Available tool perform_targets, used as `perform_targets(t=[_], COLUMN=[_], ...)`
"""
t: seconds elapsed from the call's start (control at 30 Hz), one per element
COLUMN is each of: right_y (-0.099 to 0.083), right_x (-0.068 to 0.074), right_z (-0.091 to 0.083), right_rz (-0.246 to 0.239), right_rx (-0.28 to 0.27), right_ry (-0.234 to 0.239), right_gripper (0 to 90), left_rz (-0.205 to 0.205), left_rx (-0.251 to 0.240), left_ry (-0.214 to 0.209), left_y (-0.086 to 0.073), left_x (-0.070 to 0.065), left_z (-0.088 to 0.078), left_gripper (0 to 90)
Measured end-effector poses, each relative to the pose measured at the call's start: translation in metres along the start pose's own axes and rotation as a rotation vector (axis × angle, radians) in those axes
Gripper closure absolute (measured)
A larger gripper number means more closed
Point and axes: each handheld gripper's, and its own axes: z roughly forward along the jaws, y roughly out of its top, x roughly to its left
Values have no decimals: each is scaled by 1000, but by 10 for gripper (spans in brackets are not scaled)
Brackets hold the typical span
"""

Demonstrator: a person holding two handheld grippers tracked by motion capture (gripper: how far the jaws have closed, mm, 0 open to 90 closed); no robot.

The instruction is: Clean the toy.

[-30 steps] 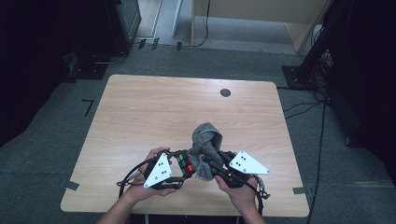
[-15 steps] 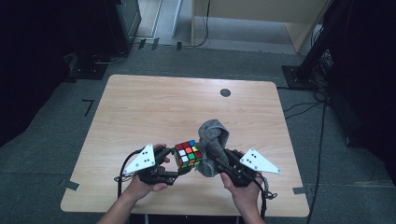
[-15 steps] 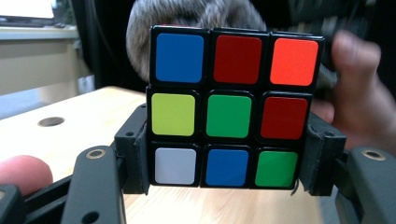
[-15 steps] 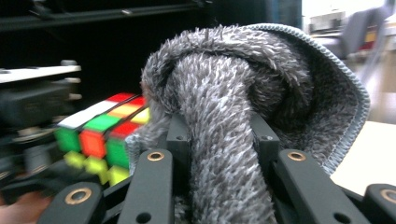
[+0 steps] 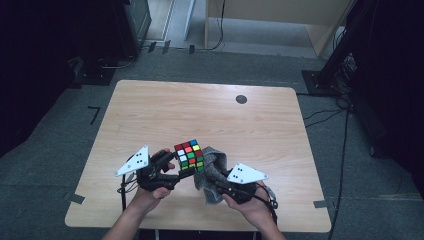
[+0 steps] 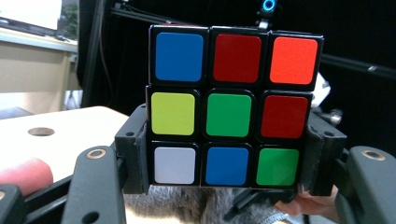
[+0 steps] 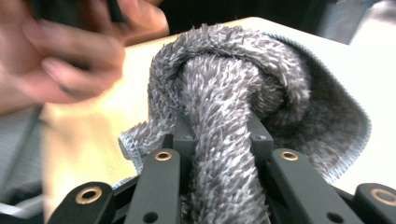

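Note:
A scrambled colour cube is held just above the wooden table near its front edge. My left gripper is shut on its lower rows. In the left gripper view the cube sits upright between the two pads of that gripper. Right beside it, my right gripper is shut on a bunched grey fluffy cloth. Its jaws have just been closing tighter on the cloth. In the right gripper view the cloth bulges out of the pinch of the right gripper.
A small black round hole sits in the table's far right part. The front edge of the table lies just under both hands. Dark equipment stands on the floor at the far left and right.
The left gripper has drawn the cube leftward out from under the cloth, so its coloured faces now show. The right gripper with the cloth has sunk slightly toward the front edge.

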Motion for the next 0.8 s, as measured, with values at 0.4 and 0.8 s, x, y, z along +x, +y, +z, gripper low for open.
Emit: perform_targets(t=[0.4,0.8], right_y=[24,-11], right_x=[4,11], right_z=[-39,17], right_rz=[158,69], right_rx=[-409,-32], right_ry=[4,9], right_gripper=[729,739], left_rz=[-10,-132], left_rx=[48,-87], left_ry=[-71,43], left_y=[-7,4], left_x=[-6,6], left_z=[10,-4], left_gripper=[347,345])
